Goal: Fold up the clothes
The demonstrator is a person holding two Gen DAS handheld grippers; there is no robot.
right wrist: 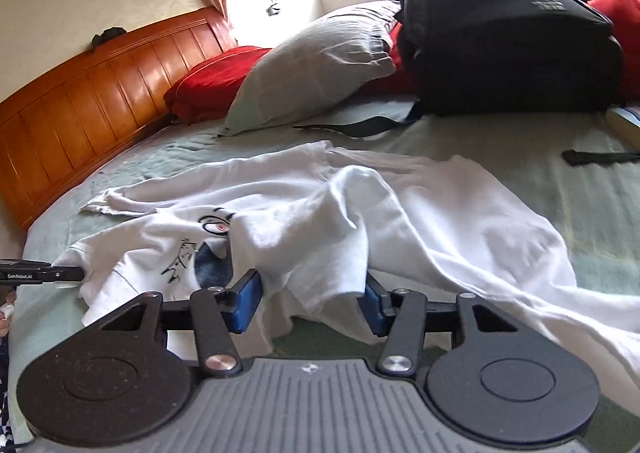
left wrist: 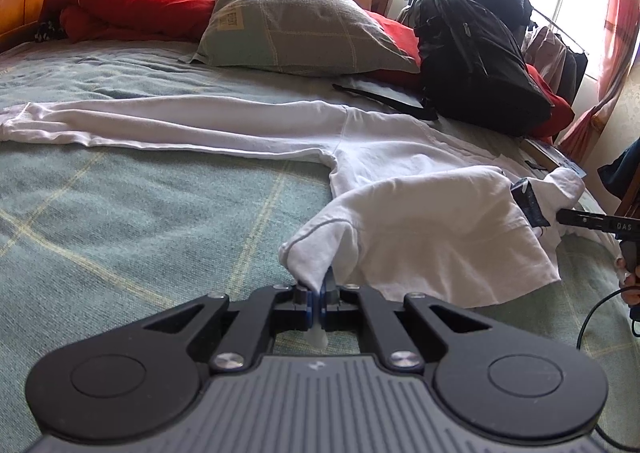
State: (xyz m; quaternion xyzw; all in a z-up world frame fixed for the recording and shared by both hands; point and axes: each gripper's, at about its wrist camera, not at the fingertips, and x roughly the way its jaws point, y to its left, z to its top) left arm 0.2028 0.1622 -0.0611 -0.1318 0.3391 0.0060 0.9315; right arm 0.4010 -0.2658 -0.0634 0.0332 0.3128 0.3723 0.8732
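Left claw [left wrist: 320, 299] fully closed, pinching a corner of the white long-sleeved shirt [left wrist: 420, 221], which lies on the green checked bed [left wrist: 140, 205] and rises into a raised fold directly ahead of this claw. Right claw [right wrist: 312, 303] stands roughly half open, its blue pads [right wrist: 248, 303] either side of a bunched ridge of the same shirt; whether the pads yet press on the cloth cannot be told, so no firm hold is assumed. One sleeve [left wrist: 160, 125] extends flat, far ahead and to the left of the left claw; a pillow [left wrist: 296, 29] and black backpack [left wrist: 480, 65] sit beyond the shirt, well apart from both claws. Risks, as judged: the right claw may close on several layers or only a loose wrinkle, so the cloth slips out on lifting; uneven pulling between the two claws would skew the fold; a long carry could drag the hem against the backpack strap [left wrist: 380, 97].
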